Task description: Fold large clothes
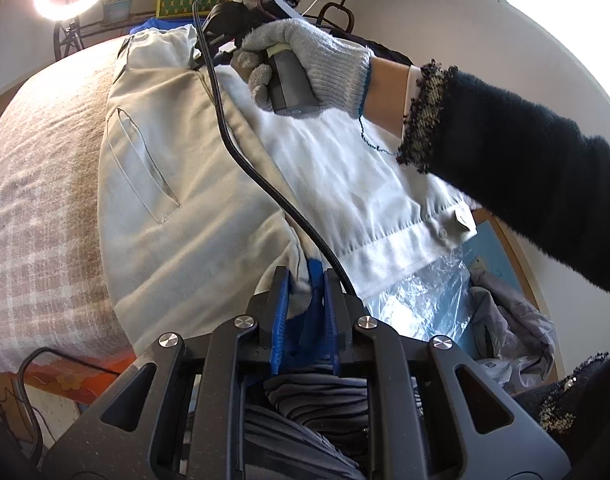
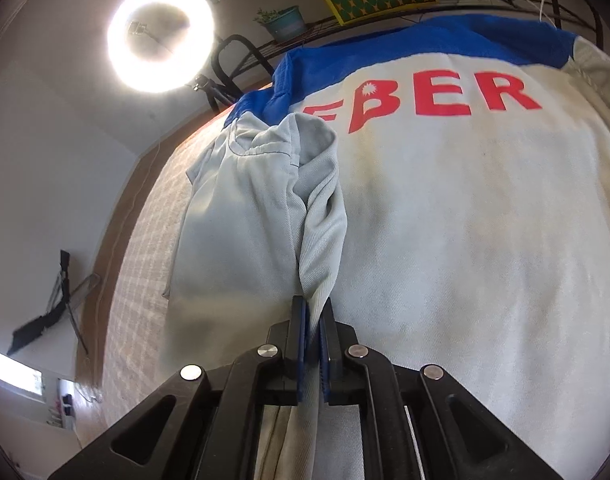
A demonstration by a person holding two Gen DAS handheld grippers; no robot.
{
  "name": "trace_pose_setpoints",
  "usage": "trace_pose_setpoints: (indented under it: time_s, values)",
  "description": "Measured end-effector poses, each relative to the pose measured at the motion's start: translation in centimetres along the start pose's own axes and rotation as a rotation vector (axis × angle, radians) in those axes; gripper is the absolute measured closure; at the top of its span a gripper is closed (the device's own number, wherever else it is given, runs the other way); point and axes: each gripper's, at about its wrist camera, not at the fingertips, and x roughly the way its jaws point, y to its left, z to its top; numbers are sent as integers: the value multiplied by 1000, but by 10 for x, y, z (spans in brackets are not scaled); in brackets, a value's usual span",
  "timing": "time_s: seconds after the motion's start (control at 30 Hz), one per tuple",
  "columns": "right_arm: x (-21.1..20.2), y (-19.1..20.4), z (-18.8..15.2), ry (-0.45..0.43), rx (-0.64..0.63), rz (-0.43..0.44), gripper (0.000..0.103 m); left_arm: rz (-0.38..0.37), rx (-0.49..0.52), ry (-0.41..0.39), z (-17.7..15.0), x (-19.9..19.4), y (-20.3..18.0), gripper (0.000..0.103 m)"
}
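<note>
Jacket (image 2: 445, 220), one in number, pale grey with a blue yoke and red lettering across its back, lies spread on a checked bedcover (image 1: 45, 208) that reaches the bed's near edge. One sleeve (image 2: 257, 208) is doubled over along the jacket's left side. Both hand-held grippers are engaged: the left gripper (image 1: 305, 280) has its blue pads clamped on a blue-and-grey fold of the cloth at the near edge of the bed, and the right gripper (image 2: 312, 312) is closed on a pinch of the sleeve fabric. One gloved hand (image 1: 305, 60) carries the right gripper at the far end of the garment, its cable (image 1: 241, 152) trailing across the cloth. Judged step: a side fold, with a sleeve and side panel being laid inward over the body. The next move calls for setting the cloth flat, then letting go without dragging the fold. One ring light (image 2: 161, 36) stands beyond the bed's far edge.
</note>
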Motion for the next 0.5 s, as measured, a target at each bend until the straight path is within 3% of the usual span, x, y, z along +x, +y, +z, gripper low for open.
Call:
trace_pose_setpoints:
  time_s: [0.07, 0.1, 0.33, 0.5]
  values:
    - [-9, 4, 0, -21, -36, -41, 67, 6, -1, -1, -3, -8, 0, 83]
    - [-16, 5, 1, -36, -45, -52, 64, 6, -4, -7, -6, -14, 1, 83]
    - [-78, 18, -9, -111, -125, -4, 67, 7, -40, -67, -26, -56, 5, 83]
    - [-104, 38, -46, -98, -187, 107, 70, 29, -70, -120, -36, -82, 9, 83]
